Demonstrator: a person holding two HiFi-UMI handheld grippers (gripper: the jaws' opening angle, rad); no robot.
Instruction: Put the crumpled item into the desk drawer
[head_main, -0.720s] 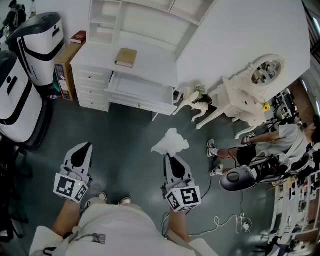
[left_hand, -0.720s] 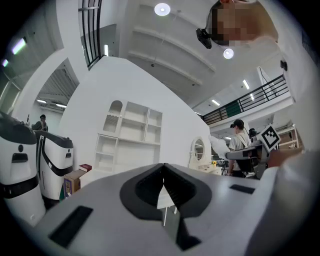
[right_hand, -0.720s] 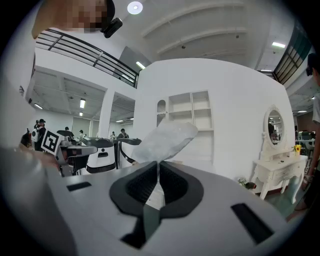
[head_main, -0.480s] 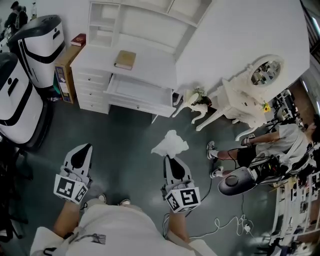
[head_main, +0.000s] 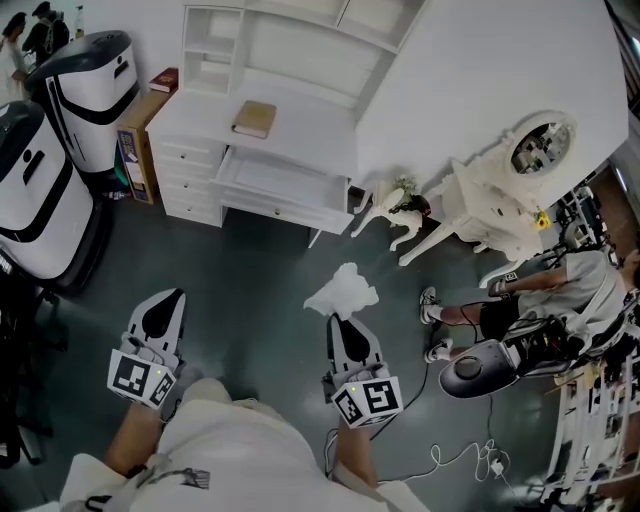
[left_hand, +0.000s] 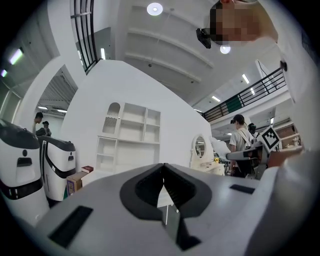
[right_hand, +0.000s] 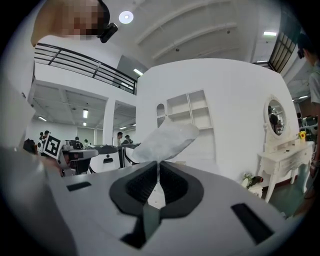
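Note:
My right gripper (head_main: 342, 318) is shut on a crumpled white paper (head_main: 342, 291), which sticks out past its tips over the dark floor; the right gripper view shows the same paper (right_hand: 165, 142) pinched between the jaws (right_hand: 158, 165). My left gripper (head_main: 161, 303) hangs at the left with nothing in it, and its jaws (left_hand: 163, 167) meet at the tips. Ahead stands the white desk (head_main: 305, 130), whose wide drawer (head_main: 280, 188) is pulled out. A book (head_main: 253, 117) lies on the desktop.
Two white and black machines (head_main: 60, 140) stand at the left, with a cardboard box (head_main: 135, 150) against the desk. At the right are a white dressing table with a mirror (head_main: 500, 190), a small stool (head_main: 392, 212), a seated person (head_main: 545, 300) and a cable (head_main: 450, 455).
The whole view has shifted slightly as I step forward. Both grippers keep their places in the picture, and the right one still holds the paper.

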